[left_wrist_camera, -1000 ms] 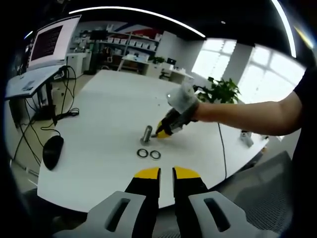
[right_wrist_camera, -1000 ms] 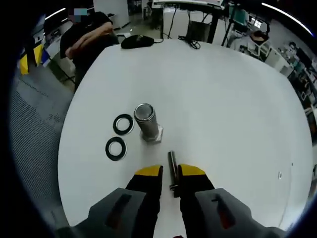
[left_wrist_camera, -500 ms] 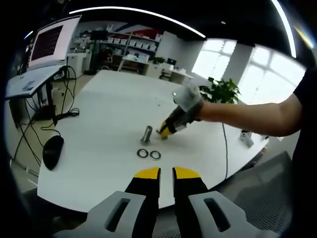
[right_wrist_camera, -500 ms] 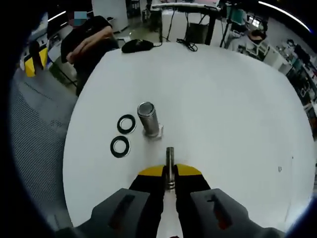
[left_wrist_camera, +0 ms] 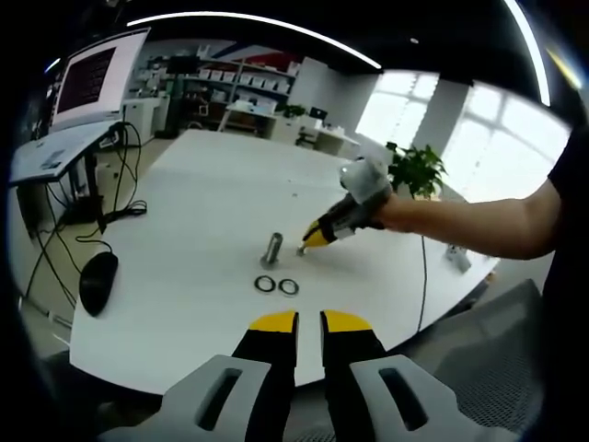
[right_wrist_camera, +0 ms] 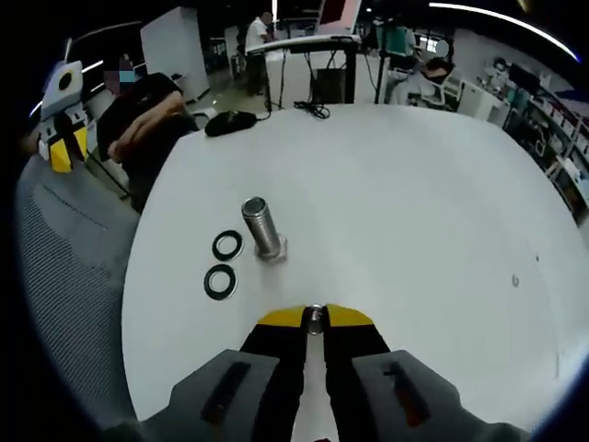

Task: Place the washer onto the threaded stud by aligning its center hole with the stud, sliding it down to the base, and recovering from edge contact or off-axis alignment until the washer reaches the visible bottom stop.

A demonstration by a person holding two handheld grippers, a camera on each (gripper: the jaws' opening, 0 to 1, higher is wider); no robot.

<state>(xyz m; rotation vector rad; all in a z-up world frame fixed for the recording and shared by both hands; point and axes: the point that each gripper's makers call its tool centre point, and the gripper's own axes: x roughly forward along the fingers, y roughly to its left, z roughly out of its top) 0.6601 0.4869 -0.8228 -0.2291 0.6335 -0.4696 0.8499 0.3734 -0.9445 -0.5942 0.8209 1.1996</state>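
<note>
A thick threaded stud [left_wrist_camera: 272, 249] [right_wrist_camera: 262, 228] stands upright on its hex base on the white table [left_wrist_camera: 202, 193] [right_wrist_camera: 414, 203]. Two black washers [left_wrist_camera: 266, 284] [right_wrist_camera: 227, 245] lie flat side by side just beside it, the second one [left_wrist_camera: 289, 287] [right_wrist_camera: 220, 281] nearer the table's edge. My right gripper [right_wrist_camera: 315, 318] [left_wrist_camera: 311, 241] is shut on a thin metal pin [right_wrist_camera: 315, 319], seen end-on, and hovers close to the stud, above the table. My left gripper [left_wrist_camera: 309, 322] is back off the table's edge, jaws close together with nothing between them.
A black mouse [left_wrist_camera: 97, 281] [right_wrist_camera: 230, 122] lies near the table's edge, with cables [left_wrist_camera: 120, 212] behind it. A monitor [left_wrist_camera: 92, 78] stands on a side desk. A potted plant [left_wrist_camera: 414, 170] is past the far edge. A person [right_wrist_camera: 152, 120] sits by the table.
My right gripper shut on the thin pin that lay on the table by the stud and lifted it; the pin now points end-on. The left gripper, stud and washers have stayed put.
</note>
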